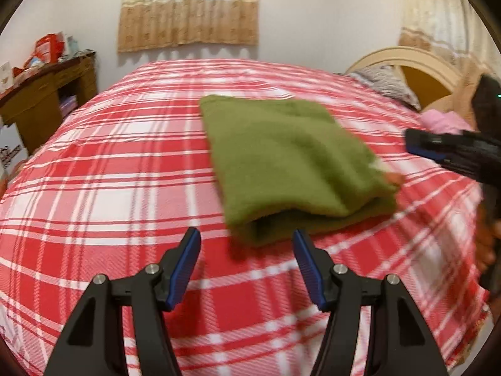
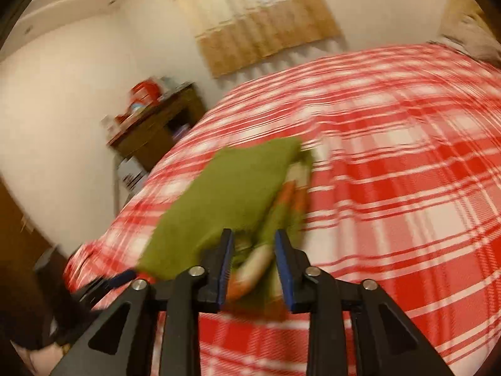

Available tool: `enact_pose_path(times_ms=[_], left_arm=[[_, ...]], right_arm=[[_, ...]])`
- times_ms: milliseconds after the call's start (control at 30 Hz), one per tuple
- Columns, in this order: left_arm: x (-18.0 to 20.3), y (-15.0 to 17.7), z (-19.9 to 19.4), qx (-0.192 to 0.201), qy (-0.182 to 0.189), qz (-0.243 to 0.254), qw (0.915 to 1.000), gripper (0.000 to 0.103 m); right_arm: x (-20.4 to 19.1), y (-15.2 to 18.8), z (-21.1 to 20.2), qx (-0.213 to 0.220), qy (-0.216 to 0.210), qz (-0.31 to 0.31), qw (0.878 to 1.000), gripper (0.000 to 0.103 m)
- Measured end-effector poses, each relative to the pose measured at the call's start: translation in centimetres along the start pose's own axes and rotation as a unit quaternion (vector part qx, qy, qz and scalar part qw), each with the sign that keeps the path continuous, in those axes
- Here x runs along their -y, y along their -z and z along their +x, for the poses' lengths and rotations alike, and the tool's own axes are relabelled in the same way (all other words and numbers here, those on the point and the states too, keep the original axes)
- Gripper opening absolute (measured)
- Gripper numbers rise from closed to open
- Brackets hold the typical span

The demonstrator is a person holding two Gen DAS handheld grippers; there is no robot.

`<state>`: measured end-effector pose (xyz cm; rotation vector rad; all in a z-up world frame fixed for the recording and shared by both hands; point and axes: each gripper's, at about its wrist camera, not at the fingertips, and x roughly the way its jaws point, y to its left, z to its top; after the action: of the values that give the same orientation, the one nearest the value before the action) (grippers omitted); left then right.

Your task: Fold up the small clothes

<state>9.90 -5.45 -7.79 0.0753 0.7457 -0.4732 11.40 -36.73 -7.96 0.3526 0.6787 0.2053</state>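
A green garment (image 1: 291, 163) lies folded on the red plaid bedspread (image 1: 109, 194). My left gripper (image 1: 247, 250) is open and empty, just short of the garment's near folded edge. My right gripper (image 1: 419, 144) shows at the right, past the garment's far corner. In the right wrist view the right gripper (image 2: 254, 250) is open, its jaws either side of the garment's (image 2: 225, 197) near end, where orange and white fabric (image 2: 256, 263) shows. This view is motion-blurred. The left gripper (image 2: 122, 277) shows faintly at the lower left.
A wooden desk (image 1: 47, 94) with clutter stands left of the bed. The headboard (image 1: 416, 65), a pillow (image 1: 388, 84) and pink cloth (image 1: 441, 120) are at the far right. Curtains (image 1: 188, 9) hang on the back wall.
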Motion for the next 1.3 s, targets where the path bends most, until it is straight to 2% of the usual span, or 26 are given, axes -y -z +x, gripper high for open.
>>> enact_pose_path(times_ms=[33, 133, 200, 300, 367, 400, 433, 500, 533, 667, 733, 833, 900, 967, 1167, 1300], left_arm=[[0.0, -0.1, 0.4, -0.002, -0.008, 0.002, 1.0, 0.064], [0.3, -0.6, 1.7, -0.013, -0.052, 0.014, 0.9985, 0.064], [0.0, -1.0, 2.2, -0.014, -0.066, 0.011, 0.9976, 0.064], [-0.8, -1.6, 2.5, -0.007, -0.07, -0.01, 0.9975, 0.064], [-1.0, -1.3, 2.7, -0.008, -0.072, -0.012, 0.9973, 0.064], [-1.0, -1.2, 3.3, -0.012, -0.074, -0.011, 0.9971, 0.064], [-0.9, -1.2, 3.6, -0.015, -0.073, -0.012, 0.9971, 0.064], [-1.0, -1.2, 3.6, -0.015, -0.066, -0.02, 0.9975, 0.064], [-1.0, -1.2, 3.5, -0.015, -0.063, -0.021, 0.9977, 0.064], [-0.8, -1.0, 2.9, -0.015, -0.043, -0.015, 0.9988, 0.055], [-0.5, -0.9, 2.9, -0.015, -0.041, -0.011, 0.999, 0.054], [-0.1, -0.5, 3.1, -0.013, -0.047, -0.006, 0.9988, 0.054], [-0.3, -0.5, 3.2, -0.014, -0.043, -0.008, 0.999, 0.054], [-0.6, -0.5, 3.2, -0.016, -0.036, -0.017, 0.9991, 0.055], [-0.4, 0.1, 2.3, -0.016, -0.049, -0.013, 0.9986, 0.056], [-0.7, 0.4, 1.3, -0.026, -0.056, -0.01, 0.998, 0.057]], right_arm=[[-0.9, 0.1, 0.6, -0.007, 0.001, -0.014, 1.0, 0.061], [-2.3, 0.7, 2.8, -0.029, 0.016, -0.048, 0.998, 0.063], [-2.6, 1.2, 4.7, -0.054, 0.03, -0.056, 0.997, 0.063], [-2.3, 2.6, 7.2, -0.091, 0.05, -0.065, 0.992, 0.051], [-2.0, 3.1, 7.4, -0.081, 0.053, -0.06, 0.994, 0.048], [-1.9, 3.2, 7.3, -0.08, 0.047, -0.052, 0.994, 0.042], [-1.9, 3.2, 7.3, -0.085, 0.043, -0.046, 0.994, 0.022], [-1.9, 3.2, 6.9, -0.086, 0.037, -0.044, 0.995, 0.014], [-2.1, 3.1, 6.3, -0.079, 0.048, -0.052, 0.994, 0.013], [-1.7, 2.3, 2.6, -0.025, 0.073, -0.049, 0.996, 0.012], [-0.9, 2.6, 2.3, -0.027, 0.093, -0.04, 0.994, 0.011], [1.0, 4.0, 4.0, -0.053, 0.108, -0.018, 0.993, 0.011], [1.5, 4.6, 4.0, -0.03, 0.107, -0.015, 0.994, 0.011], [1.6, 4.5, 4.1, -0.025, 0.108, 0.001, 0.994, 0.011], [0.9, 4.9, 3.9, -0.016, 0.122, -0.009, 0.992, 0.013], [0.7, 5.8, 2.6, -0.006, 0.121, 0.0, 0.993, 0.02]])
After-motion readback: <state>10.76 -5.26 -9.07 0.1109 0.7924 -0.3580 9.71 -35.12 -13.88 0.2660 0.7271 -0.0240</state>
